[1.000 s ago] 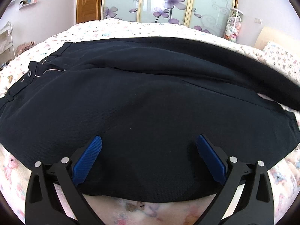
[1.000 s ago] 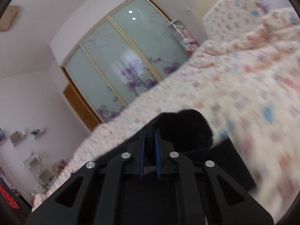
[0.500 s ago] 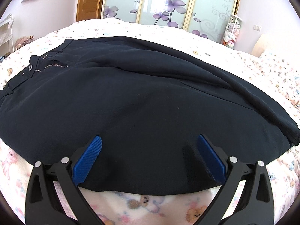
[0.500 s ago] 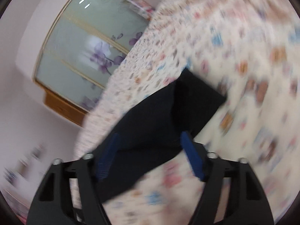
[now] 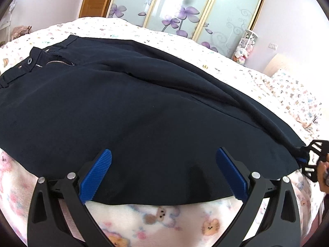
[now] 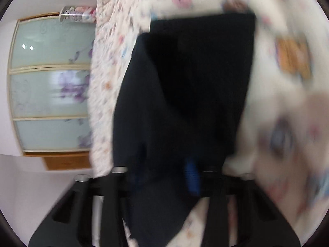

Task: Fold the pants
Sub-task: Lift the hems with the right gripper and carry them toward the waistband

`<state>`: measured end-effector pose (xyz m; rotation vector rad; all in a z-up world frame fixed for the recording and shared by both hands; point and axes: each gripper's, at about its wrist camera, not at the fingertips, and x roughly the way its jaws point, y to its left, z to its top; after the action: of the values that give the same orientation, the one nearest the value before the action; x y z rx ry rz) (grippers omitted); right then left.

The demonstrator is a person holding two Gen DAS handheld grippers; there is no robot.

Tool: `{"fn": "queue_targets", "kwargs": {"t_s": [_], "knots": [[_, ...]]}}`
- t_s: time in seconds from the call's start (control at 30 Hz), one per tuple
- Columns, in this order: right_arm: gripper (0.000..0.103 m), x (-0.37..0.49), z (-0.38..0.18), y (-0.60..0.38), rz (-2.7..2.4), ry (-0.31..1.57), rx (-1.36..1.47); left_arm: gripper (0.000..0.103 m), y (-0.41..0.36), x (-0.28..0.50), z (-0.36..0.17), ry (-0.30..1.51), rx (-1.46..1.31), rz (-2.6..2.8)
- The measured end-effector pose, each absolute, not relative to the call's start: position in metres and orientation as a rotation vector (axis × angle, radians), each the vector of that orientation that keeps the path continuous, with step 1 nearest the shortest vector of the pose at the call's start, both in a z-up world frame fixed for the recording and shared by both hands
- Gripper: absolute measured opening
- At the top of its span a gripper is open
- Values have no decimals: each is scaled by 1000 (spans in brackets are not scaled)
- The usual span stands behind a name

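Pants lie flat on the bed; your right gripper has just closed, clenching their hem, left gripper spread above them, so folding can begin.

The right tongs, spread wide over the pants half a second ago, have just been closed on the dark cloth near the leg end, and have been rolled so the wardrobe is now seen sideways. In the left wrist view, these tongs have come into sight at the hem.
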<state>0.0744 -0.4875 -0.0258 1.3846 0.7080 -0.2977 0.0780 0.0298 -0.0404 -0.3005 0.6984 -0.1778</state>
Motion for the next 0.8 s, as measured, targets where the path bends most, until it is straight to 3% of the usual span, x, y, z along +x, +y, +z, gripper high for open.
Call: {"fn": "queue_targets", "kwargs": {"t_s": [0.17,0.23,0.3,0.37,0.57,0.7,0.77,0.8], "knots": [[12,60,81,-468,17,282,874,101,31,77,-40,695,-312,-185],[12,49,68,-469,-49,332,785,101,32,76,-40,692,-319,-189],[12,44,6,-494,-156,514,942,101,34,76,-40,688,-333,-197],[12,33,-42,-505,-172,569,1123,101,36,77,-40,687,-342,-202],[12,29,-44,-496,-140,584,1090,101,43,76,-43,674,-389,-230],[27,35,-34,-494,-164,650,1055,101,44,74,-43,670,-400,-237],[40,23,-23,-484,-201,648,1006,101,44,72,-43,669,-402,-239],[53,18,-16,-481,-202,633,989,101,45,72,-43,668,-405,-240]]}}
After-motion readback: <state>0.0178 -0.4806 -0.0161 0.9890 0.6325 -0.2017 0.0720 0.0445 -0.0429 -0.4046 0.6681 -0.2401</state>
